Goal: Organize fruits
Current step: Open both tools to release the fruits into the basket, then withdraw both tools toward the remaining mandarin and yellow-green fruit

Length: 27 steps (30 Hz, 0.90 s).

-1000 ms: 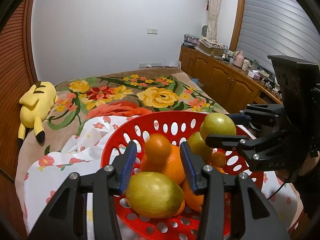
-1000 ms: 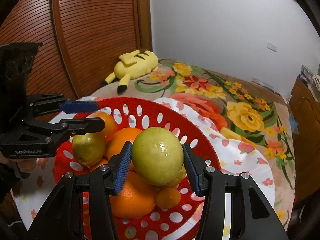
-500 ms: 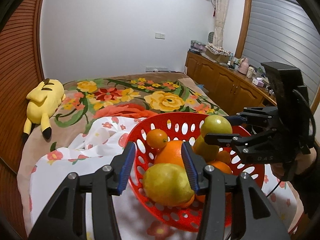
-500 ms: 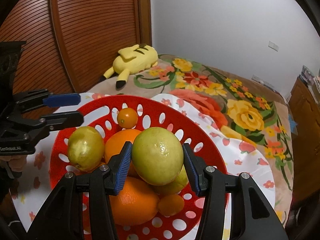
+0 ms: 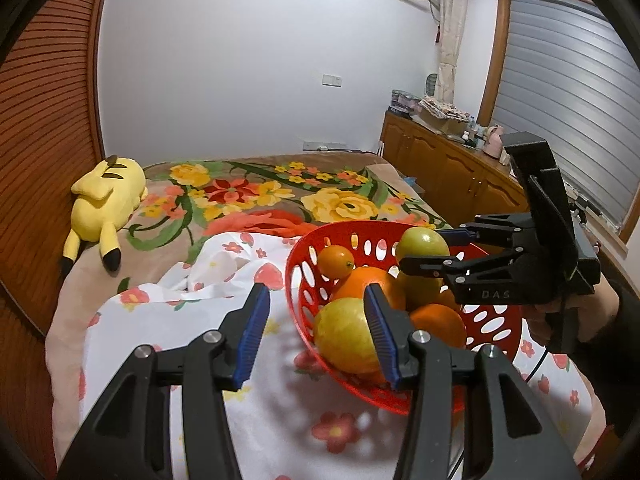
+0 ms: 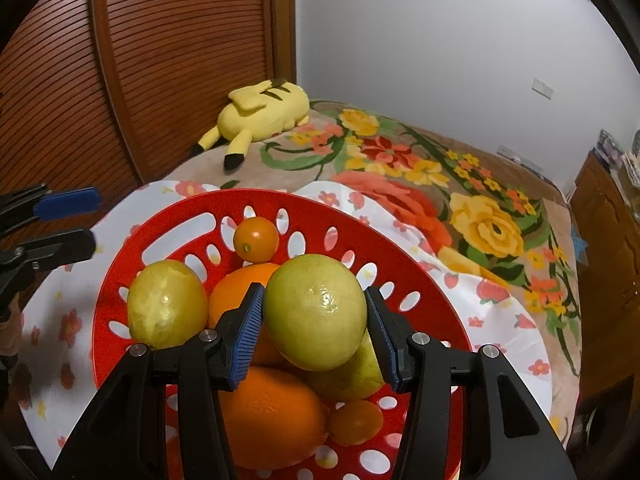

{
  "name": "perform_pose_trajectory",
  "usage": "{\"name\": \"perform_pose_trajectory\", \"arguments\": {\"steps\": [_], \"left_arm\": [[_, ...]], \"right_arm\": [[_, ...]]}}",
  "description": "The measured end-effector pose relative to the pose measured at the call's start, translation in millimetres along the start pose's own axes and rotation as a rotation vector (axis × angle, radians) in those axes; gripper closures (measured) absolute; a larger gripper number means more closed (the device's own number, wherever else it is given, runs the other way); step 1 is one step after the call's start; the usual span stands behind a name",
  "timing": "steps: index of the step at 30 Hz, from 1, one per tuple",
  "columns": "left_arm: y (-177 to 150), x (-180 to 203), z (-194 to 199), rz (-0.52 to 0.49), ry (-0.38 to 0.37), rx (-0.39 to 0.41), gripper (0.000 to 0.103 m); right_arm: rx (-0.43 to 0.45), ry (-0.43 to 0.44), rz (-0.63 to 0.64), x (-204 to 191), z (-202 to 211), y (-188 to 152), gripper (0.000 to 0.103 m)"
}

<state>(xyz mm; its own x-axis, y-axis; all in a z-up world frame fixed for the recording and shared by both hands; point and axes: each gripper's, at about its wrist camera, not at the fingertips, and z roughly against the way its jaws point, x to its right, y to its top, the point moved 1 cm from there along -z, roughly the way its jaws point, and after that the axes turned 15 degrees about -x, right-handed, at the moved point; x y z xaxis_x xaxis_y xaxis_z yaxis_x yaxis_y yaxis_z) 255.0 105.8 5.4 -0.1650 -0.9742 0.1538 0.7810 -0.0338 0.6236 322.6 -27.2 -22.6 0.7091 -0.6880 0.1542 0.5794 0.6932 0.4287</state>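
Bedroom setting: a bed (image 5: 248,200) with a floral blanket carries a white flower-print cloth (image 5: 192,320), and a yellow plush toy (image 5: 106,196) lies near the wooden slatted wall.

On the cloth stands the red perforated basket (image 6: 188,220). It holds a large orange (image 6: 272,416), a yellow-green lemon (image 6: 166,306), a second orange (image 6: 236,284), further green fruit and several small kumquats, one resting against the far wall (image 6: 256,239). No loose fruit shows on the cloth, so the task appears nearly complete.

Right gripper (image 6: 314,332): its fingers are closed on a green lemon (image 6: 316,312), held above the pile. Remaining step, as judged: lower and release this fruit.

Left gripper (image 5: 316,332): its fingers are spread apart and hold nothing, positioned beside the basket rim over the cloth.

Change from one second ago: the left gripper has withdrawn from over the basket, where the kumquat sat between its fingers. The kumquat now lies free in the basket. The right gripper's hold is unchanged.
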Motion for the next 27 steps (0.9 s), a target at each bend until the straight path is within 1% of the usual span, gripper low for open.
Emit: {"name": "perform_pose_trajectory", "arguments": {"steps": [2,4,7,10,13,17,21,24,27], "left_arm": [[-3,0,4,0.001,0.002,0.003,0.054],[-7,1,8,-0.002,0.007,0.008,0.053],[-16,4,14,0.000,0.006,0.014,0.053],[-25,8,17,-0.005,0.000,0.017,0.052],[-33,13,18,-0.017,-0.005,0.019,0.052],[-45,23,15,-0.031,-0.017,0.007,0.052],[-56,35,13,-0.050,-0.013,0.008,0.048],[-63,43,5,-0.066,-0.021,-0.011,0.048],[-71,50,-1,-0.081,-0.022,-0.032,0.048]], "right_arm": [[0.002,0.002,-0.005,0,2,-2,0.052],[0.020,-0.006,-0.011,-2,8,-3,0.048],[0.042,-0.015,-0.021,-3,20,-5,0.048],[0.066,-0.017,-0.024,-8,36,-14,0.048],[0.088,-0.023,-0.025,-13,51,-28,0.048],[0.110,-0.030,-0.047,-21,71,-55,0.048],[0.125,-0.037,-0.065,-29,85,-81,0.048],[0.138,-0.026,-0.093,-35,95,-104,0.048],[0.140,-0.021,-0.113,-39,98,-120,0.048]]}}
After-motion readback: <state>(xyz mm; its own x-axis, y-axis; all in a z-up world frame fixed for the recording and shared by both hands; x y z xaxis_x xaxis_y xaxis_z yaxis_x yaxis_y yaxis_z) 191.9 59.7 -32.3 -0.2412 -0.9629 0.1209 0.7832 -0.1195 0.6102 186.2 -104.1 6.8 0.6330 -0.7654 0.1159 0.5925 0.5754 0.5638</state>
